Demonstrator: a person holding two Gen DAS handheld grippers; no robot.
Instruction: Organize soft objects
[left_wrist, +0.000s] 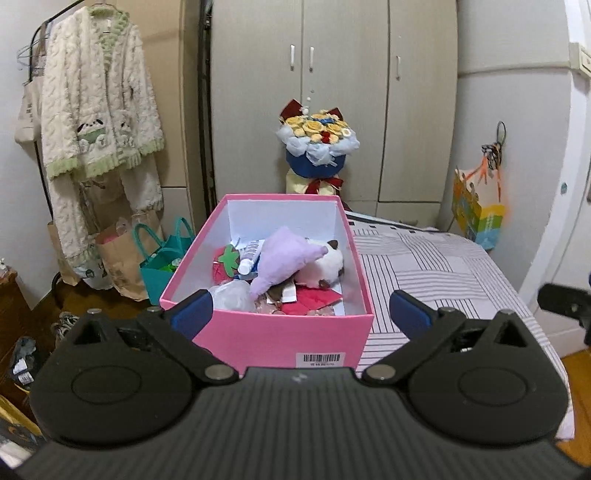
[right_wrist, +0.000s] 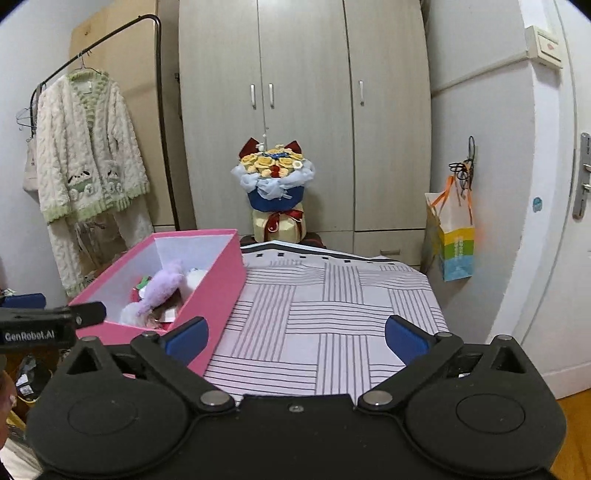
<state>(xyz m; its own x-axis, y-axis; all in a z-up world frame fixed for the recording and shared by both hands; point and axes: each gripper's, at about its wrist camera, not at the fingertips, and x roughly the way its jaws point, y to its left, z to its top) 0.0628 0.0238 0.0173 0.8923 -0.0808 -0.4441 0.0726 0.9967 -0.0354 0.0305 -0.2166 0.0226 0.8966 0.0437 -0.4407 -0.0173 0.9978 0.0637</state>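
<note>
The only writing I can read is "GenRobot.AI" in white on the black body of the left hand-held gripper (right_wrist: 51, 325) where it pokes into my right wrist view; the white barcode sticker (left_wrist: 320, 359) on the near wall of the pink rectangular cardboard box (left_wrist: 266, 339) carries small print I cannot make out. Through the left wrist camera my left hand-held gripper (left_wrist: 299, 314) has its blue-padded fingers spread wide, holding nothing, just in front of the box's near wall. My right hand-held gripper (right_wrist: 295, 334) is likewise wide apart and empty, hovering over the grey-and-white striped bedsheet (right_wrist: 332, 314) beside the box. The soft things lie inside the box, which sits on the bed: a lilac plush toy (left_wrist: 284, 254) draped over a white-and-brown plush cat (left_wrist: 325, 266), with a red felt strawberry with a green leaf (left_wrist: 227, 260) at the left. A small white bottle (left_wrist: 249, 258), crumpled clear plastic (left_wrist: 232, 295) and red paper pieces (left_wrist: 314, 301) are half buried around them, and the box bottom is mostly hidden. The hanging colourful paper bag (right_wrist: 456, 243) has print too blurred to read.
</note>
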